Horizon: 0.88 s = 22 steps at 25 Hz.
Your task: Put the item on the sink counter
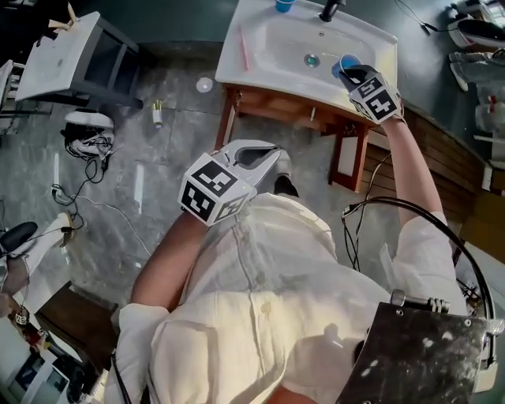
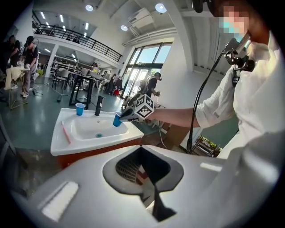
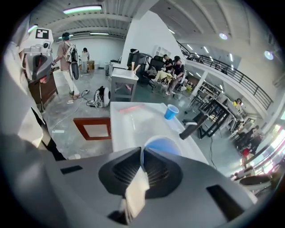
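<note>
Over the sink's right edge, seen from above, the right gripper (image 1: pixel 357 75) holds the blue cup (image 1: pixel 347 63) above the sink counter (image 1: pixel 237 63). The left gripper (image 1: pixel 268 155) hangs idle. Left gripper view: its jaws are pressed together, empty. Right gripper view: the jaws pinch only the cup's thin rim, so it may swing loose into the basin (image 3: pixel 133 121).

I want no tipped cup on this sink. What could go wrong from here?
The right gripper grips the blue cup only by its rim, so it could slip. It hangs at the edge of the basin, where the sink counter is narrow; set there, it might tip in. The faucet stands close and could be bumped.
</note>
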Tool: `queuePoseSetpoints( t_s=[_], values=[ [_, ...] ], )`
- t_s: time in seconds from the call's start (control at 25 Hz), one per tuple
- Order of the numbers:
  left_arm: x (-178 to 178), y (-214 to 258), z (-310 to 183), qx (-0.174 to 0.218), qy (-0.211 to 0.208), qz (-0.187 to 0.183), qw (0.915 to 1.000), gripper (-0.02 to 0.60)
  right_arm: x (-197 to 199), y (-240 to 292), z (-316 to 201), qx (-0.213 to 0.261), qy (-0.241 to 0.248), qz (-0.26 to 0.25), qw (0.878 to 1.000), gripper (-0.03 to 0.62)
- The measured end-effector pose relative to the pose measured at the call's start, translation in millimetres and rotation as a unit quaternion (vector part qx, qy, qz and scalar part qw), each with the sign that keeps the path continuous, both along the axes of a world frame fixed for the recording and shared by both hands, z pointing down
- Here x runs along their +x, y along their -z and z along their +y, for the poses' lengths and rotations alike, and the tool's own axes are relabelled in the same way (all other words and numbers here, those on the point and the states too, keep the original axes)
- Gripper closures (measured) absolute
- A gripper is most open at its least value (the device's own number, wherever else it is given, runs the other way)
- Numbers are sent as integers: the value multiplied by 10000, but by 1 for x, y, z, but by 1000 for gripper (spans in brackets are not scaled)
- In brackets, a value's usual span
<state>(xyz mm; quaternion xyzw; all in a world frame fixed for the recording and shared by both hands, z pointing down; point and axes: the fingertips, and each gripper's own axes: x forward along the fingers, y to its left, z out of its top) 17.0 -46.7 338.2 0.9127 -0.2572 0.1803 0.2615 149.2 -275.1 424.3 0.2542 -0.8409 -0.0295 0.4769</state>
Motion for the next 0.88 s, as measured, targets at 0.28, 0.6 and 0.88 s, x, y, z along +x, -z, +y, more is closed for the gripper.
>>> queuePoseSetpoints(
  t_s=[0.28, 0.6, 0.88],
  values=[
    [-39, -17, 68, -30, -194, -9, 9998, 577, -48, -13, 117, -158, 4, -211, 9997, 574],
    [-51, -65, 114, -574, -261, 1, 9980, 577, -76, -107, 188, -530, -139, -256, 9982, 574],
    [-30, -113, 107, -924, -317, 12, 9952, 577, -74, -219, 155, -444, -84, 96, 9989, 574]
  ],
)
